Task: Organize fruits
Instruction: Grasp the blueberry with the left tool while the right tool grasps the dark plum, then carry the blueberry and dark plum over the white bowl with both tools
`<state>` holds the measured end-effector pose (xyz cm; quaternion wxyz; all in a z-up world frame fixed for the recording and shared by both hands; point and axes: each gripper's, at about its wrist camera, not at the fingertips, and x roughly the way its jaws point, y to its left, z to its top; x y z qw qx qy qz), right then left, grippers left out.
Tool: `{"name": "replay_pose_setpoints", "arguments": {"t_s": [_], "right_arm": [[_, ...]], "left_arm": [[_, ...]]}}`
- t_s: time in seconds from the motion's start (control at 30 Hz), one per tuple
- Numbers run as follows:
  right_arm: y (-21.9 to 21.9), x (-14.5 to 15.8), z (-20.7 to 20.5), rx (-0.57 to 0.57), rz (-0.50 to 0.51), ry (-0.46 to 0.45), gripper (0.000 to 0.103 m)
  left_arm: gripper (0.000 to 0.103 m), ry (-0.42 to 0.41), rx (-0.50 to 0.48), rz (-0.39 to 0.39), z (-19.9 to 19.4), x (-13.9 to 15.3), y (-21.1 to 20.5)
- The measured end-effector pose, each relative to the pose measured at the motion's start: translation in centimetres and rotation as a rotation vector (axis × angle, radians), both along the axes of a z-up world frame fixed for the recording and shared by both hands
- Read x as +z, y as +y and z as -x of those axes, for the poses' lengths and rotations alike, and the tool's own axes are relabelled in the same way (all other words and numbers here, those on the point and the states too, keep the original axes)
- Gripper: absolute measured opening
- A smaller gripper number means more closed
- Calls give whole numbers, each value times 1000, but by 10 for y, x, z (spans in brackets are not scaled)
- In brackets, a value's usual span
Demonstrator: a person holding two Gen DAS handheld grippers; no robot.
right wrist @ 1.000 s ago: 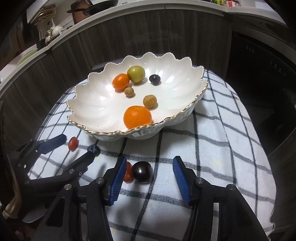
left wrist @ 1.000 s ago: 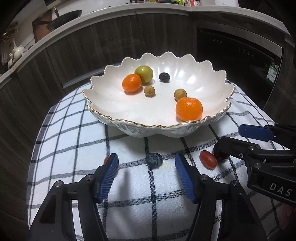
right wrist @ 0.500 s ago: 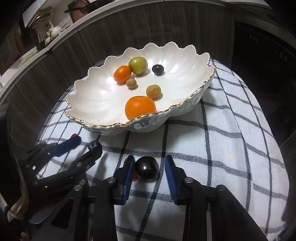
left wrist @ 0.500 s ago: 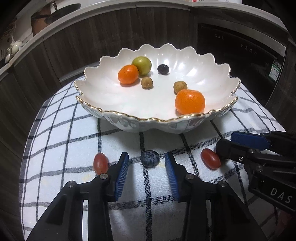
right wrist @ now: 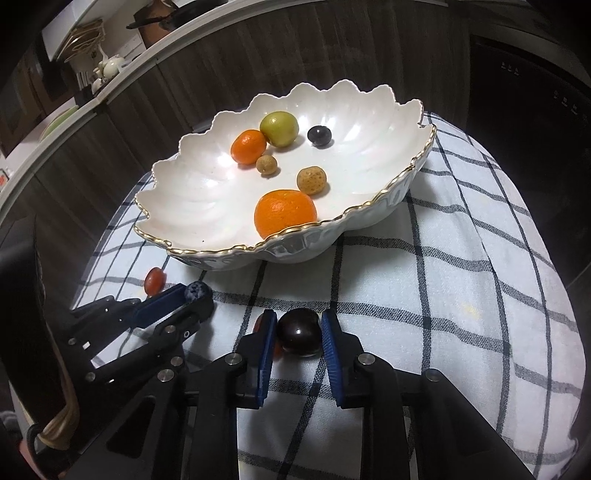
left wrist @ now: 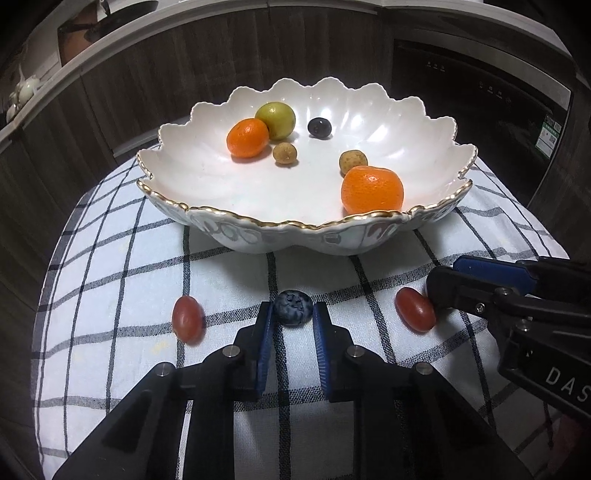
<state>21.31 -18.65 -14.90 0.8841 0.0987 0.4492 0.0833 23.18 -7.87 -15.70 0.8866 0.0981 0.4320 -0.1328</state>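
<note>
Fruits mostly sorted. Nearest, on the checked cloth (left wrist: 110, 280): blueberry (left wrist: 293, 312) pinched in left hand-held gripper (left wrist: 292, 325); dark plum (right wrist: 298, 331) between right hand-held gripper's (right wrist: 298, 341) closing jaws; two red grape tomatoes (left wrist: 187, 324) loose. Beyond, six fruits already in the scalloped bowl (left wrist: 258, 221).

We see a white cloth (left wrist: 122, 258) with dark checks draped over the surface. Behind it runs a wall of dark wood-grain cabinets (left wrist: 184, 70) under a pale counter (right wrist: 122, 70). On that counter stand a small white teapot (right wrist: 110, 66) and a dark pan (left wrist: 107, 22). At the right sits a black appliance (left wrist: 472, 96) bearing a green-and-white sticker (left wrist: 549, 134).
</note>
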Motion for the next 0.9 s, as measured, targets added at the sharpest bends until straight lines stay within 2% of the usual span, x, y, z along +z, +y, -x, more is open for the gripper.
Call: {"name": "replay_pose_setpoints", "arguments": {"t_s": [0.9], "right_arm": [[-5,26,17,-13,14,-63,26]], "left_arm": [[22,-37,9,13,16,28,2]]}}
